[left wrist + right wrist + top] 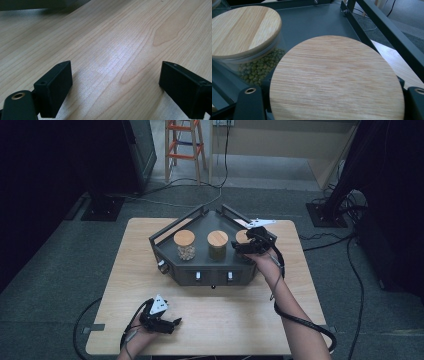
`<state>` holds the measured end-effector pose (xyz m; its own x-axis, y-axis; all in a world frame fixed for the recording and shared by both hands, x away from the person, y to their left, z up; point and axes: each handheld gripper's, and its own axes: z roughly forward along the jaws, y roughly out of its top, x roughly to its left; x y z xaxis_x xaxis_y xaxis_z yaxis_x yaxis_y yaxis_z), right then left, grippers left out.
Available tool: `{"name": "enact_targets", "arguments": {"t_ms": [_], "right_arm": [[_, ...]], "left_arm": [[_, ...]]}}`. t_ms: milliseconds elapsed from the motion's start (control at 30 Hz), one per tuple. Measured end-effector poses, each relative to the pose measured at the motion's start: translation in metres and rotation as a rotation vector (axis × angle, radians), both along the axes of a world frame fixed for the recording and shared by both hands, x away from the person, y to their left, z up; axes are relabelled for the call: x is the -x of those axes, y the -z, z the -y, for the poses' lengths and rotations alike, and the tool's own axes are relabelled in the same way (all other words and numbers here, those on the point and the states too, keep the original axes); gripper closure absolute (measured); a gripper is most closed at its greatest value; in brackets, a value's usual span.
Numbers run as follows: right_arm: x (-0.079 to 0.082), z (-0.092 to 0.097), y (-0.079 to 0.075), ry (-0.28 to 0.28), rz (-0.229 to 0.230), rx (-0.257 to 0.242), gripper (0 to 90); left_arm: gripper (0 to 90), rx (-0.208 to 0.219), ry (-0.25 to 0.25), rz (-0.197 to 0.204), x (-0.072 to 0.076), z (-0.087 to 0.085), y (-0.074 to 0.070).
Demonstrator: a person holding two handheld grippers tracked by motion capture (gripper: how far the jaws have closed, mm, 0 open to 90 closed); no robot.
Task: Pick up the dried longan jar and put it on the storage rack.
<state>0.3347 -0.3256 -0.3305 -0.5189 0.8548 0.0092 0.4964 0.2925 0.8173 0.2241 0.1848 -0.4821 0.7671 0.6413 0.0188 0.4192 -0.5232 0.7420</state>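
A dark grey tray at the table's far middle holds three glass jars with round wooden lids. The left jar has pale pieces inside and the middle jar has green beans. My right gripper is at the right jar, its black fingers close on either side just under that jar's lid. Near the table's front left, my left gripper lies low over the bare wood, open, with nothing between its fingers.
The wooden table has bare room in front of the tray, whose raised rails rise at the right. An orange step stool and cables are on the floor behind and to the right.
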Motion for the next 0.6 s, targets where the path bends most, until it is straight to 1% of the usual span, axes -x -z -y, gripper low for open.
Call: {"name": "enact_targets", "arguments": {"t_ms": [133,267,500,600], "right_arm": [[-0.0005,0.0019,0.0019,0.001,0.001,-0.012,25.4],[-0.0007,0.0022,0.0011,-0.005,0.000,-0.006,25.4],[-0.0010,0.0039,0.0007,-0.003,-0.006,-0.014,25.1],[-0.0003,0.0042,0.0003,-0.003,-0.005,-0.017,22.5]], "left_arm": [[11.5,0.001,0.000,0.000,0.0000,0.0001,0.0001],[11.5,0.001,0.000,0.000,0.0000,0.0001,0.0002],[11.5,0.002,-0.001,0.000,0.0001,0.0001,0.0003],[11.5,0.001,0.000,0.000,0.0000,0.0002,0.0002]]}}
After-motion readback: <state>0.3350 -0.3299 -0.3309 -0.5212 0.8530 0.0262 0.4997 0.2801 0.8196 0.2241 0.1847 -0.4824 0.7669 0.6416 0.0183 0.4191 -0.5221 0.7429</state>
